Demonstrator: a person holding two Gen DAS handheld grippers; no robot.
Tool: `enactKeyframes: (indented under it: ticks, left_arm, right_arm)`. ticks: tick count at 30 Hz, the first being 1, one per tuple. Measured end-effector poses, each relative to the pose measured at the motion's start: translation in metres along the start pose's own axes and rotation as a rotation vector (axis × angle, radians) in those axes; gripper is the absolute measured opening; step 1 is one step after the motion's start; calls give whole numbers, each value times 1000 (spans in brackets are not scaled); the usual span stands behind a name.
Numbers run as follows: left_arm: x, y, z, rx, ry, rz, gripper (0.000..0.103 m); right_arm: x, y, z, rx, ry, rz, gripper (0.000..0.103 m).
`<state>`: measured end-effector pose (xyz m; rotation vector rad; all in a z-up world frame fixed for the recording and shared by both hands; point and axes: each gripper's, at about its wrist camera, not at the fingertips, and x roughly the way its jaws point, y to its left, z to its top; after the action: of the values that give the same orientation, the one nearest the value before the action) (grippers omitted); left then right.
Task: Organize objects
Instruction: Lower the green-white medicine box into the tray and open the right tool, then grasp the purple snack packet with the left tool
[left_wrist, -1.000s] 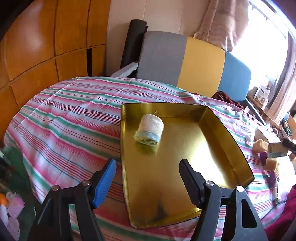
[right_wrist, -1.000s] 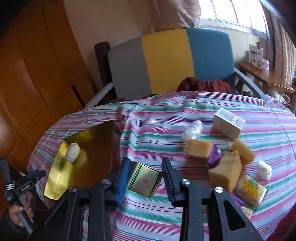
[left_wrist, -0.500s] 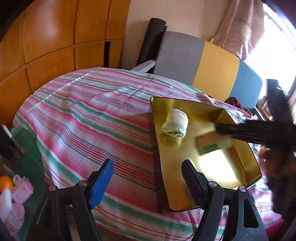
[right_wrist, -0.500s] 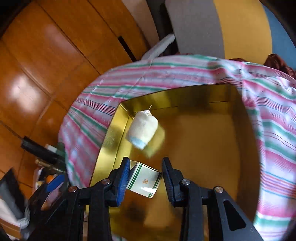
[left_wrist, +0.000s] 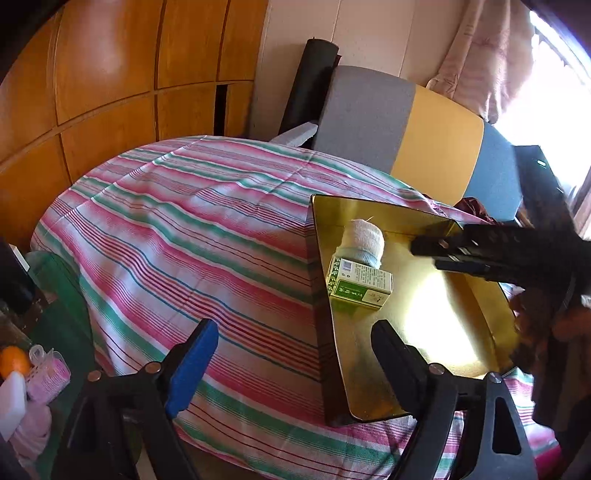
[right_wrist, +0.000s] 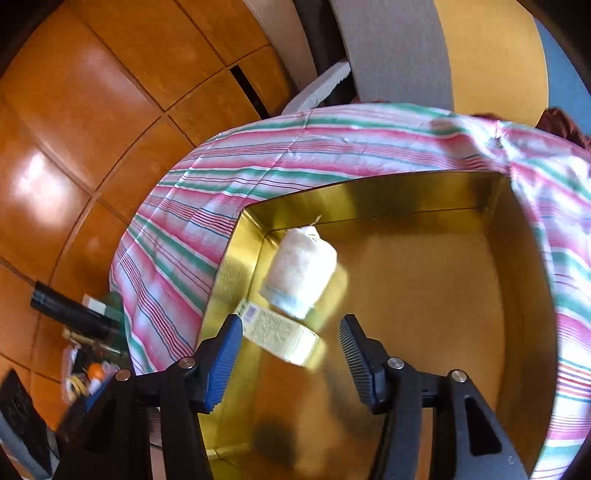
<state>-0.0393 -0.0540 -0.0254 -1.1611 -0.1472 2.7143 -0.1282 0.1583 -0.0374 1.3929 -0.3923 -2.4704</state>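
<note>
A gold metal tray (left_wrist: 424, 229) sits on the striped tablecloth (left_wrist: 192, 236). In it lie a rolled white cloth (left_wrist: 364, 240) and a small green-and-white box (left_wrist: 358, 284), touching each other near the tray's left wall. My left gripper (left_wrist: 291, 350) is open and empty, low over the tray's near left corner. My right gripper (right_wrist: 291, 350) is open above the tray (right_wrist: 443, 295), with the box (right_wrist: 280, 336) lying free just beyond its fingers, next to the cloth roll (right_wrist: 301, 271). The right gripper also shows in the left wrist view (left_wrist: 436, 251) at the right.
A grey, yellow and blue chair back (left_wrist: 417, 140) stands behind the table. Wooden panels (left_wrist: 110, 74) line the left wall. Clutter with an orange item (left_wrist: 14, 362) sits low at the left beyond the table edge.
My right gripper has opened and the box now lies in the tray beside the cloth roll. The left gripper has drifted left and back a little.
</note>
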Motion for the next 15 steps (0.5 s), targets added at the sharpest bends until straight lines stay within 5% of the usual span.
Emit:
enactKeyframes:
  ticks: [15]
  left_arm:
    - [-6, -45, -9, 119, 3, -21, 86]
  right_arm:
    - [-89, -39, -73, -68, -113, -220, 63]
